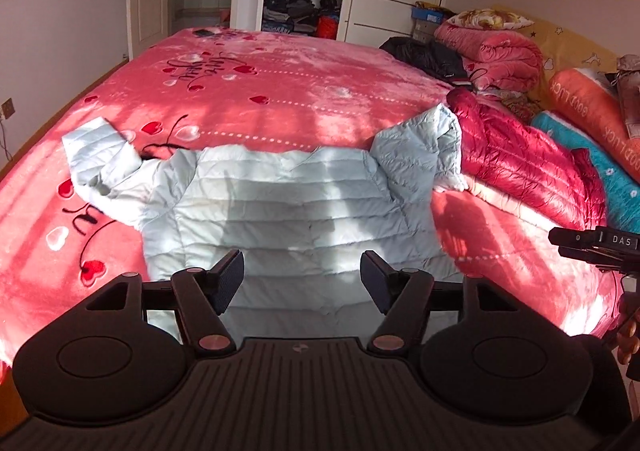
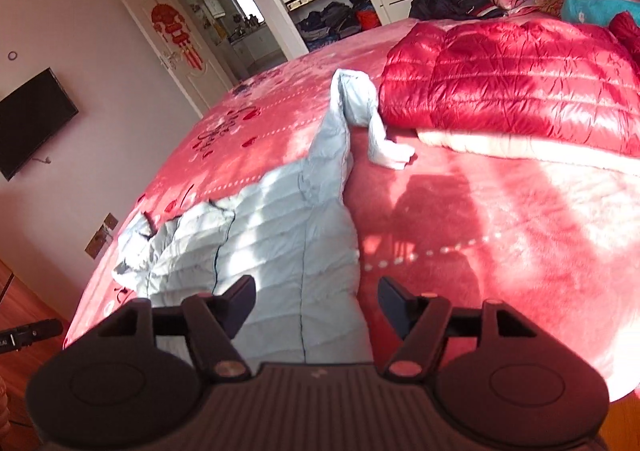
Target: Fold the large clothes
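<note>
Lying flat, pale blue jacket (image 1: 288, 203) (sleeves outspread) points hem toward both grippers.

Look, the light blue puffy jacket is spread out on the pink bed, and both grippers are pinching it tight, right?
Not quite. The light blue puffy jacket is spread out on the pink bed, but nothing pinches it. The left wrist view shows the left gripper with its fingers wide apart above the hem, and the right wrist view shows the right gripper open too, holding nothing.
</note>
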### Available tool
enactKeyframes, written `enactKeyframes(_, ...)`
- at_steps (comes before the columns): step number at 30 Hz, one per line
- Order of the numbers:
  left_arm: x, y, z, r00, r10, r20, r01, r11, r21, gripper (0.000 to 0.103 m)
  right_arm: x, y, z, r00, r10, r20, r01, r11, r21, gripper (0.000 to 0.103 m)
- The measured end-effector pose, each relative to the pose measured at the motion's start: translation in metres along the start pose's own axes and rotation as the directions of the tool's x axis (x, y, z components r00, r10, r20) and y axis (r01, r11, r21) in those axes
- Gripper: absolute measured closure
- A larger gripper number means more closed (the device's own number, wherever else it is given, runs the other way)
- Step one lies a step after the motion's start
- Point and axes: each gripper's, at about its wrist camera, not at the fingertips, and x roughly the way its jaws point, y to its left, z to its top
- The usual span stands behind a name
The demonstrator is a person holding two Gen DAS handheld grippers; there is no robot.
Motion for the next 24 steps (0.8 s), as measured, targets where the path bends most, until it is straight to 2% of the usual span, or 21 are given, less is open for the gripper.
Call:
enactKeyframes(2,0.026,-0.015,0.012,0.999,-0.034,0.035,0.035,0.999,-0.032,0.014,0.008,-0.006,0.014,0.999,0.006,0.042,-0.007,0.999,0.040,0.034)
enactKeyframes(6,0.083,-0.032,0.027,0.994,-0.076,0.081,0.087,0.987,-0.132,0.014,0.038,-0.030,0.042,0.993,-0.002,0.120,-0.021,0.981,0.192,0.035)
enactKeyframes(10,0.139,-0.034,0.034,0.994,-0.067,0.088,0.083,0.978,-0.191,0.013,0.075,-0.057,0.057,0.986,0.046,0.157,-0.101,0.927,0.361,0.036)
enactKeyframes(11,0.153,-0.030,0.034,0.994,-0.066,0.090,0.083,0.976,-0.200,0.012,0.089,-0.066,0.058,0.986,0.056,0.154,-0.118,0.896,0.428,0.037)
enactKeyframes(13,0.171,-0.022,0.031,0.993,-0.060,0.099,0.080,0.974,-0.210,0.011,0.112,-0.081,0.058,0.984,0.081,0.158,-0.155,0.828,0.539,0.037)
enactKeyframes(16,0.194,-0.010,0.024,0.993,-0.054,0.107,0.077,0.972,-0.221,0.010,0.142,-0.103,0.049,0.974,0.106,0.202,-0.219,0.678,0.701,0.037)
enactKeyframes(17,0.201,-0.003,0.022,0.992,-0.049,0.113,0.073,0.972,-0.224,0.009,0.153,-0.111,0.045,0.968,0.118,0.220,-0.245,0.612,0.752,0.037)
enactKeyframes(18,0.205,0.000,0.021,0.992,-0.047,0.119,0.073,0.971,-0.226,0.009,0.167,-0.118,0.039,0.961,0.133,0.241,-0.275,0.527,0.804,0.037)
enactKeyframes(20,0.215,0.014,0.020,0.990,-0.057,0.129,0.085,0.971,-0.224,0.008,0.187,-0.128,0.031,0.953,0.149,0.264,-0.302,0.409,0.861,0.037)
enactKeyframes(24,0.223,0.027,0.023,0.984,-0.067,0.166,0.101,0.974,-0.205,0.007,0.214,-0.142,0.020,0.946,0.118,0.301,-0.322,0.254,0.912,0.037)
